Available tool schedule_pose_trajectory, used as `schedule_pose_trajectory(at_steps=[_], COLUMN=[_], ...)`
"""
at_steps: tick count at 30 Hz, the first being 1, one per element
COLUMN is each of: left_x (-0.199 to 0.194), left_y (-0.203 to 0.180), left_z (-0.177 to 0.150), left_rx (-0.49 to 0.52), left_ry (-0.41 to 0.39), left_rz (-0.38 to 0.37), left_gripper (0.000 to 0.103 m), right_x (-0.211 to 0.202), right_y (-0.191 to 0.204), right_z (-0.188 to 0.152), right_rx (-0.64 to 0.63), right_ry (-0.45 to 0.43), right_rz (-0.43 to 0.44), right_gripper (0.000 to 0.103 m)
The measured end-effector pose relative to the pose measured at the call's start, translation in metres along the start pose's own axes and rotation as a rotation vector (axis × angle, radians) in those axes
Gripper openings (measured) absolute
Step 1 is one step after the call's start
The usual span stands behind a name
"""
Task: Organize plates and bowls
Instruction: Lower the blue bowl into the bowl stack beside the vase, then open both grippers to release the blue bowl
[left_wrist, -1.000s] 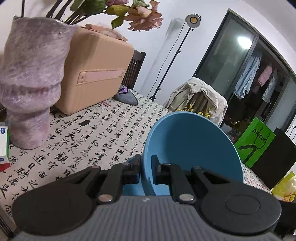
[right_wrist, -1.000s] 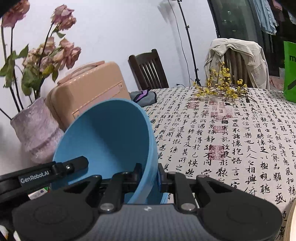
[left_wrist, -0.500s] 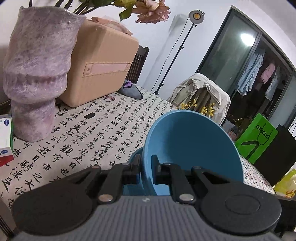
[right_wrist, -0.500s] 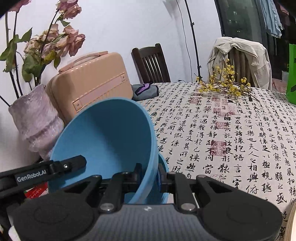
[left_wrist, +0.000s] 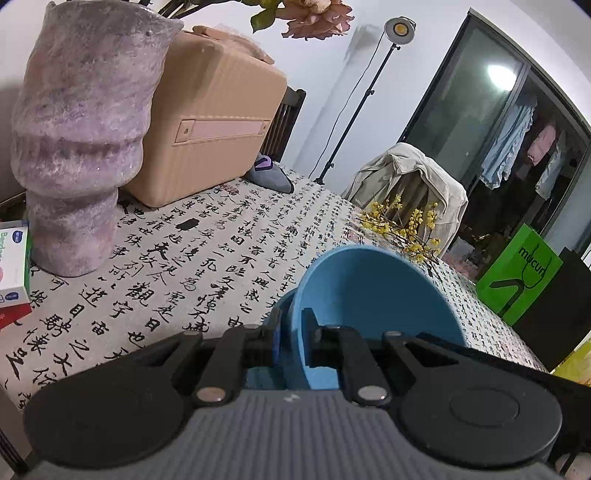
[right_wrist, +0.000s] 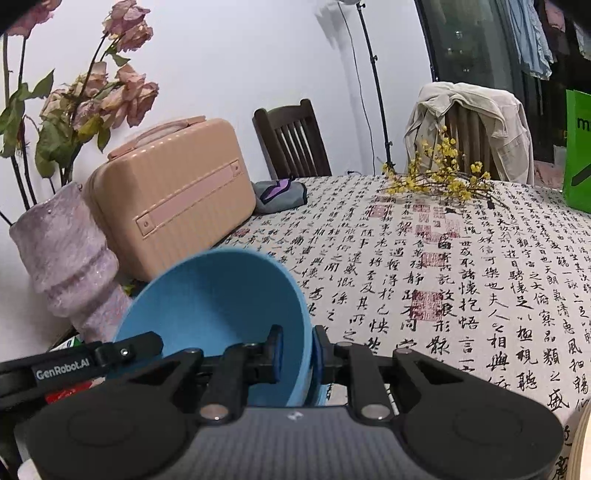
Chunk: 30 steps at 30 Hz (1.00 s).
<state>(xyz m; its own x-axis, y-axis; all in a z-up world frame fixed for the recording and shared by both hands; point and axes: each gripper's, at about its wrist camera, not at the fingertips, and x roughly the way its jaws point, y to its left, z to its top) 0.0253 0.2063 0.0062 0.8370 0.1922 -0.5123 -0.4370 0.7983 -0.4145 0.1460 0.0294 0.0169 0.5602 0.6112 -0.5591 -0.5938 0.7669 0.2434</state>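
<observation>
A tablecloth (right_wrist: 461, 266) printed with black calligraphy covers the table, with a vase (left_wrist: 81, 140) and a tan case (left_wrist: 214, 114) at its far side. Both grippers clamp one tilted blue bowl (right_wrist: 221, 314) above it: left gripper (left_wrist: 291, 341) on one side of the rim, right gripper (right_wrist: 297, 350) on the opposite side.

The blue bowl (left_wrist: 373, 291) looks matt, smooth plastic. Printed cloth covers the counter (right_wrist: 461, 266). The vase (left_wrist: 77, 140) is rough and fuzzy; the suitcase (right_wrist: 173, 195) ribbed hard plastic.
</observation>
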Motion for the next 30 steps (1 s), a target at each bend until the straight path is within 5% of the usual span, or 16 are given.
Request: schedule_pose_trajectory(at_steps=[30], left_x=[0.0054], left_y=[-0.0003], left_z=[0.0044], left_rx=[0.047], left_ry=[-0.044], left_rz=[0.030], left_gripper=[0.013], right_x=[0.0051], right_y=[-0.0081], right_z=[0.0009], right_rx=[0.023], right_ry=[-0.031], right_rz=[0.018], right_gripper=[0.018])
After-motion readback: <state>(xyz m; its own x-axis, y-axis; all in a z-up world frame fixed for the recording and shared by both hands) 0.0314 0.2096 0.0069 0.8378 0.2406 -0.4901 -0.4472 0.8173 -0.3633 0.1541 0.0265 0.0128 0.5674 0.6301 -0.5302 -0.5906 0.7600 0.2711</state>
